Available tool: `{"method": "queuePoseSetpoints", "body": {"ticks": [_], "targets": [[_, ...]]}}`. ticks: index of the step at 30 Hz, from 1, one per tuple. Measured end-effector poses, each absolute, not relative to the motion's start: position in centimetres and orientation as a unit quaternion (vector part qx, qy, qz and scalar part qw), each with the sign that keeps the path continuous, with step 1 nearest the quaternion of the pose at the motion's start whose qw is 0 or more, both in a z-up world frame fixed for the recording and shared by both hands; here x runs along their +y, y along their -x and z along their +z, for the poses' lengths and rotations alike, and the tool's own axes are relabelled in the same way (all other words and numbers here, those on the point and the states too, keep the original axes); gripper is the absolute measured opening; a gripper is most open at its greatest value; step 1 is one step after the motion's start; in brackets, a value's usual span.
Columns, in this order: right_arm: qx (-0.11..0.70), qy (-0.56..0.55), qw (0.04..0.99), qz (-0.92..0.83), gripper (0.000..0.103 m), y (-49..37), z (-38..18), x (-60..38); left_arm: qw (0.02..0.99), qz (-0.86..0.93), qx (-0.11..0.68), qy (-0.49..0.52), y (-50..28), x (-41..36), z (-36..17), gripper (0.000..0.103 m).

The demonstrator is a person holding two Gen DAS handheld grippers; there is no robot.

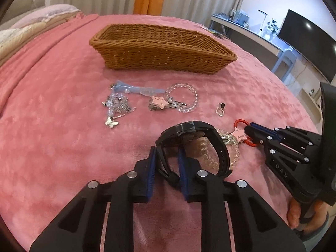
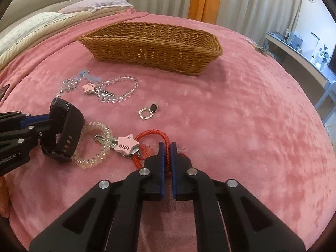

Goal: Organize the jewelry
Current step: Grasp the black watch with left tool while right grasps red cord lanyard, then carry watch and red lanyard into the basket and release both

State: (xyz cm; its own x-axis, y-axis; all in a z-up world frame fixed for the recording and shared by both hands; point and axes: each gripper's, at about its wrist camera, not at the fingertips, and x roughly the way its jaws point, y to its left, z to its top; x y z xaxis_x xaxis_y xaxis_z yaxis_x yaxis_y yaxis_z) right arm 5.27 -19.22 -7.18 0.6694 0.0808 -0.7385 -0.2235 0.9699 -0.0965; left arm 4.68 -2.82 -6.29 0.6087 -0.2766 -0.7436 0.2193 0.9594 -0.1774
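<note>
The left gripper [image 1: 167, 157] clamps one black rubber watch [image 1: 201, 140]; the right gripper [image 2: 167, 147] pinches one red braided cord [image 2: 155, 137]; one woven wicker basket [image 2: 147, 48] stands beyond.

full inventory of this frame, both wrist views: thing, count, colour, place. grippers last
wicker basket: 1, brown, far middle of the blanket
blanket: 1, pink, covers the bed
hair clip: 1, pale blue, in front of the basket
butterfly charm chain: 1, silver, left of the clip
bead bracelet: 1, clear, with a pink star clip
earring: 1, silver and black, alone mid-blanket
coil bracelet: 1, clear, beside the watch
star clip: 1, pink, on the coil bracelet
red cord: 1, between right fingers
watch: 1, black, in left gripper
left gripper: shut on watch strap
right gripper: shut on red cord
</note>
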Motion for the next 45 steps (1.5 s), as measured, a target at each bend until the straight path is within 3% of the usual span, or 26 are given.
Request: {"method": "queuePoseSetpoints", "body": {"ticks": [14,20,29,36,41,45], "targets": [[0.344,0.055,0.934,0.077,0.003,-3.7,-4.7,-20.6,0.915,-0.142,0.371,0.067,-3.3,-1.5,-5.3,0.014],[0.324,0.041,0.942,0.08,0.003,-2.9,-3.1,-21.0,0.922,-0.148,0.348,0.079,-2.7,-1.1,-4.3,0.007],[0.322,0.04,0.943,0.082,0.003,-2.9,-2.8,-21.0,0.91,-0.152,0.38,0.066,-2.8,-0.8,-4.5,0.007],[0.329,0.041,0.939,0.086,0.003,-3.2,-3.4,-21.0,0.894,-0.146,0.423,0.035,-2.9,-1.4,-5.5,0.019],[0.323,0.043,0.942,0.081,0.003,-2.9,-3.2,-20.8,0.901,-0.129,0.413,0.029,-2.7,-1.5,-5.8,0.009],[0.302,0.028,0.949,0.081,0.003,-2.2,-1.5,-21.4,0.915,-0.124,0.38,0.048,-2.1,-0.9,-4.8,0.008]]}}
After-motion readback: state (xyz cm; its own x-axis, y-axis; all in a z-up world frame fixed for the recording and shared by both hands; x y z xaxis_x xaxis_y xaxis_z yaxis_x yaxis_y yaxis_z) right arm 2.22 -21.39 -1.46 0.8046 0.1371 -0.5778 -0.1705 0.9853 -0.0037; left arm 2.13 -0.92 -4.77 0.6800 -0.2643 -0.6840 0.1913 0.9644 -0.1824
